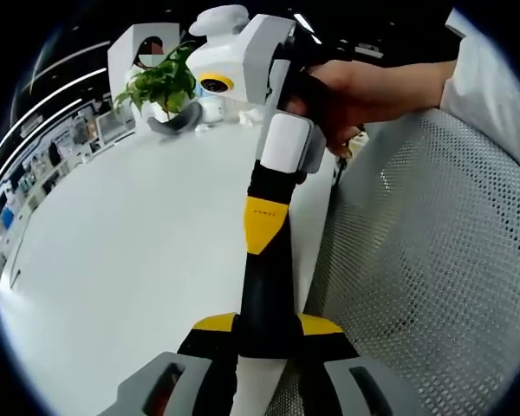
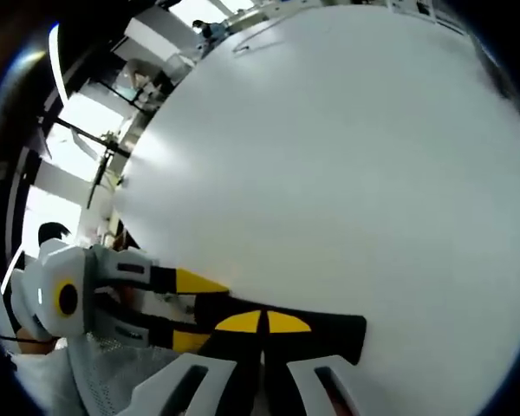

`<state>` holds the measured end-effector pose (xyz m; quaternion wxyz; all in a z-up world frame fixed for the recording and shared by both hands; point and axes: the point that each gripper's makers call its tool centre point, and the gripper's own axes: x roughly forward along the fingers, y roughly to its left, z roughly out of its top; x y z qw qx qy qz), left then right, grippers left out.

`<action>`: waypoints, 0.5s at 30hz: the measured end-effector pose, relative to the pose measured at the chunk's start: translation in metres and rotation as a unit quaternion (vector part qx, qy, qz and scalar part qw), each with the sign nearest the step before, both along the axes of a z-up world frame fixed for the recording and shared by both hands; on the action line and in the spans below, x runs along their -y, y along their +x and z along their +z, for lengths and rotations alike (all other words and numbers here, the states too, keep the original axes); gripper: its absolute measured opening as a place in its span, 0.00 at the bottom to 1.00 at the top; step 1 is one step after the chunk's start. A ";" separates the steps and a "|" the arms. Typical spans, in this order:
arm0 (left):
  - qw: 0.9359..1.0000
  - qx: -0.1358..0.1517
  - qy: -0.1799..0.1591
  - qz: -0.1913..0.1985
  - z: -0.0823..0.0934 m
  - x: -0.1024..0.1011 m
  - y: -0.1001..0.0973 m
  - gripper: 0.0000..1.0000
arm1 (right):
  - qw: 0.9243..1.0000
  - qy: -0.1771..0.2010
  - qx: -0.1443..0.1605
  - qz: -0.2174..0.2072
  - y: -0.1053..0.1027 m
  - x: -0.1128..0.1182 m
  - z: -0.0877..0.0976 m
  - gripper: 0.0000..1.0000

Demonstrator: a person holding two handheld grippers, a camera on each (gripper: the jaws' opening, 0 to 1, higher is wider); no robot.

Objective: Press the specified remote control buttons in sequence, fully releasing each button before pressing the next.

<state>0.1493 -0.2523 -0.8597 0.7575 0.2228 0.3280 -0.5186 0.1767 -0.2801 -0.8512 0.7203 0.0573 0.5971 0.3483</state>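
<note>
My left gripper (image 1: 267, 328) rises from the bottom of the left gripper view with its black-and-yellow jaws apart. The long black-and-yellow fingers (image 1: 264, 260) of my right gripper, closed into one bar, reach down between those jaws. I cannot tell whether the jaws press on them. A hand (image 1: 364, 87) holds the right gripper's white body. In the right gripper view my right gripper (image 2: 262, 322) is shut with nothing in it, low over the white table (image 2: 347, 173). The left gripper (image 2: 218, 316) comes in from the left with its two fingers spread around the right one's tips.
The white table (image 1: 139, 225) stretches away to the left. At its far end stand a potted green plant (image 1: 160, 82) and small white figures (image 1: 212, 108). A grey mesh chair (image 1: 433, 260) sits close on the right, and its mesh (image 2: 87, 377) also shows beside the table edge.
</note>
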 end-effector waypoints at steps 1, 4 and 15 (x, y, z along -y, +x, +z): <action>1.000 0.000 0.000 0.000 0.000 0.000 0.000 0.24 | 1.000 -0.003 0.002 0.003 0.000 0.000 0.000 0.00; 1.000 0.000 0.000 0.000 0.000 0.000 0.000 0.24 | 1.000 -0.019 0.011 0.022 0.000 -0.001 -0.001 0.00; 1.000 0.001 -0.003 0.001 0.000 0.000 0.000 0.24 | 0.997 -0.054 -0.007 0.048 0.004 -0.002 -0.005 0.00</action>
